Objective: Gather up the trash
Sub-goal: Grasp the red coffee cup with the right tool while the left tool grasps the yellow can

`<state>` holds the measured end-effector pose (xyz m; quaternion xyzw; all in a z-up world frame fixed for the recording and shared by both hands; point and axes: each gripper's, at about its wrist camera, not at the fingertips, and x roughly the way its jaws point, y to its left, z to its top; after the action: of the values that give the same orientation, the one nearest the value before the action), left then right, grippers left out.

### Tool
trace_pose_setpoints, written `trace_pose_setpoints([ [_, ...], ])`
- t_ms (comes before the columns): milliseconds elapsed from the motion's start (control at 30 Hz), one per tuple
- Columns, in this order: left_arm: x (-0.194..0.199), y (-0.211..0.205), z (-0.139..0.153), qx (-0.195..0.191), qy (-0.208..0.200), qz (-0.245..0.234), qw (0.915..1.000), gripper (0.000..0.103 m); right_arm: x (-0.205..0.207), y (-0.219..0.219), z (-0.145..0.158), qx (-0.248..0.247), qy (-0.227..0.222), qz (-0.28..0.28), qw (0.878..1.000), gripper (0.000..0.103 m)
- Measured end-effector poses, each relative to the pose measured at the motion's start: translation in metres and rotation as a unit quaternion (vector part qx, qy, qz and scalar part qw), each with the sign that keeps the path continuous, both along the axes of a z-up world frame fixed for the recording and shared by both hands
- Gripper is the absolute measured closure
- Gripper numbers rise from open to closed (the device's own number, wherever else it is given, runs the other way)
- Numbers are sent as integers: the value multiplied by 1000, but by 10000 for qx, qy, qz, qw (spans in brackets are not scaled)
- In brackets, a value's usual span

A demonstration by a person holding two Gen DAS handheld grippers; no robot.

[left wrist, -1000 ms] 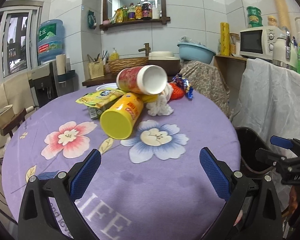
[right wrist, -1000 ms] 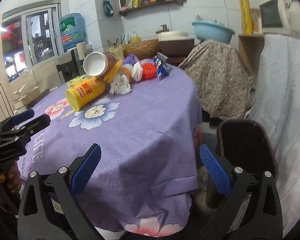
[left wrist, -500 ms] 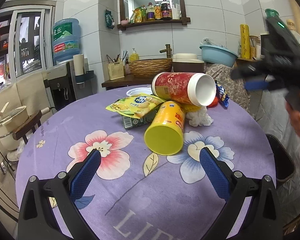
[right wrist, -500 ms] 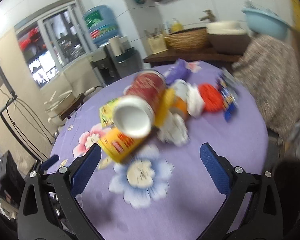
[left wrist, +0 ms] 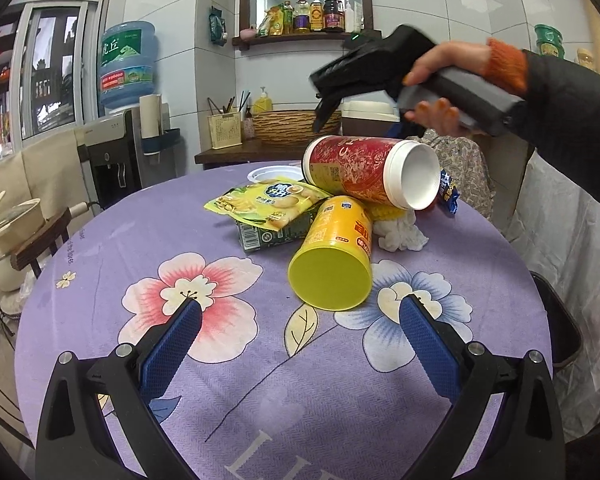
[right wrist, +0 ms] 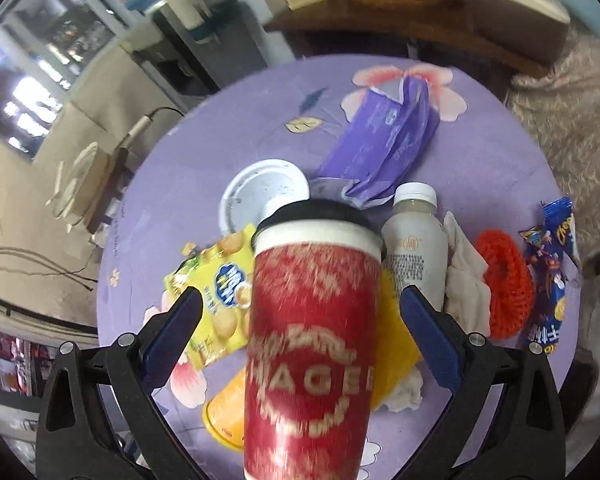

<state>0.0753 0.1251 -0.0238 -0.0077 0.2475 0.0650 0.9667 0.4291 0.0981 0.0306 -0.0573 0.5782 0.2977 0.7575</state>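
Round worktop [left wrist: 100,280] under purple flowered cloth, trash heaped at frame centre in the left wrist view. Counted across both views: one red cylindrical canister [left wrist: 364,170] lying on its side atop the heap, white open end toward lower right; one yellow canister [left wrist: 334,264] on its side just below and touching it, open mouth toward the camera; one yellow snack bag [left wrist: 266,204] draped over one green carton [left wrist: 276,232] at centre left; one crumpled white tissue [left wrist: 400,234] right of the yellow canister; one blue candy wrapper [left wrist: 448,192] at the heap's right edge. Right wrist view, looking down: one purple wrapper [right wrist: 384,152] upper centre, one white lid [right wrist: 260,196] left of it, one pale plastic bottle [right wrist: 414,244] lying beside the red canister, one red knitted ring [right wrist: 504,284] at right. Left hand-held gripper [left wrist: 296,320] low over the near cloth, blue pads wide apart, nothing between them, yellow canister directly ahead. Right hand-held gripper [right wrist: 298,312] held by a hand [left wrist: 440,80] in an orange cuff, upper right of the left view, pointed down at the heap; pads spread, straddling the red canister, whether touching it cannot be told. Black bin [left wrist: 560,320] at the lower right edge, beside the worktop.
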Motion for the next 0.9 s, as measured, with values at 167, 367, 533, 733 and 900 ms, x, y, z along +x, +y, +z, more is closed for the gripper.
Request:
trace_pose_setpoints([
  [167, -1, 2, 0, -34, -37, -69, 10000, 5, 19, 20, -23, -553, 188, 44, 9983, 5],
  [367, 0, 3, -1, 13, -7, -84, 10000, 5, 28, 29, -38, -639, 416, 86, 9971, 16],
  [533, 10, 5, -4, 84, 203, -201, 9996, 5, 22, 19, -24, -409, 280, 137, 9987, 16],
  [733, 38, 20, 1, -186, 712, -460, 9962, 5, -7, -18, 10, 226, -219, 209, 9993, 16],
  [900, 70, 30, 25, -306, 916, -801, 9921, 5, -49, -63, 34, 701, -822, 253, 9938, 16],
])
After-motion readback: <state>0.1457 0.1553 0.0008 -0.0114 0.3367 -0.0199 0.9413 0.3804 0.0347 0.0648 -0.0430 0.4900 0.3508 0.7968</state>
